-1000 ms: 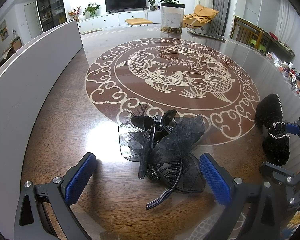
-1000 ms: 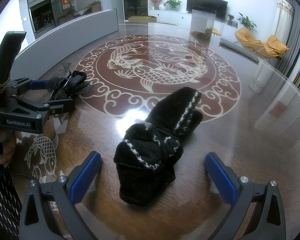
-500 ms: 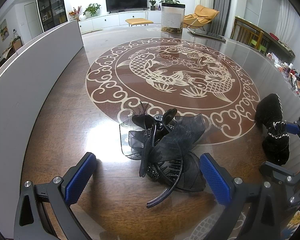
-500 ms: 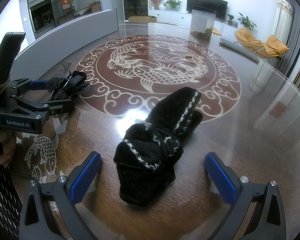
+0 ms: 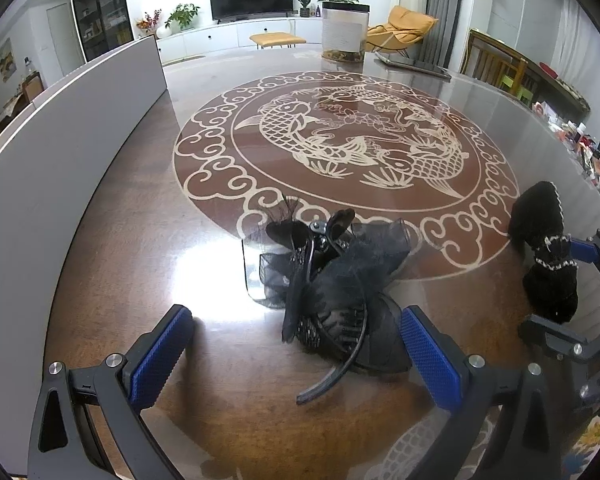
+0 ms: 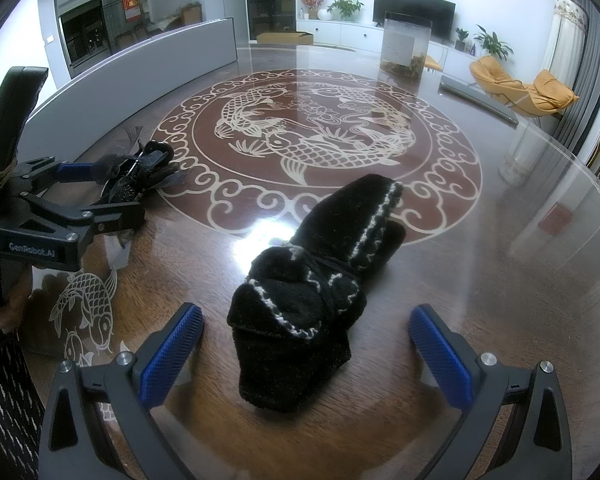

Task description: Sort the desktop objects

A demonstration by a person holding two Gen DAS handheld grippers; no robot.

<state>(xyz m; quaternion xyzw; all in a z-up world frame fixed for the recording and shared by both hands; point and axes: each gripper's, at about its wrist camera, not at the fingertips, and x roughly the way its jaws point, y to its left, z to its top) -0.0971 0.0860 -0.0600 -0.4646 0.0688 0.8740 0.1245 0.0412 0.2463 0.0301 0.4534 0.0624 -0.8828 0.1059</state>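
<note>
A black mesh hair headband with a bow (image 5: pixel 332 284) lies on the glossy wooden table, just ahead of my left gripper (image 5: pixel 296 356), which stands open around its near end without touching it. A pair of black knitted gloves with white trim (image 6: pixel 312 276) lies in front of my right gripper (image 6: pixel 308 348), also open with nothing held. In the left wrist view the gloves (image 5: pixel 548 256) sit at the far right beside the right gripper's blue fingers (image 5: pixel 584 250). The right wrist view shows the headband (image 6: pixel 140 176) at the left, between the left gripper's fingers (image 6: pixel 76 170).
A curved grey panel (image 5: pixel 60 128) borders the table's left side. A clear tall container (image 5: pixel 346 32) stands at the far edge, and a flat dark device (image 6: pixel 480 100) lies near it. The table (image 5: pixel 140 220) carries a large fish medallion inlay. A hand (image 6: pixel 4 300) holds the left gripper.
</note>
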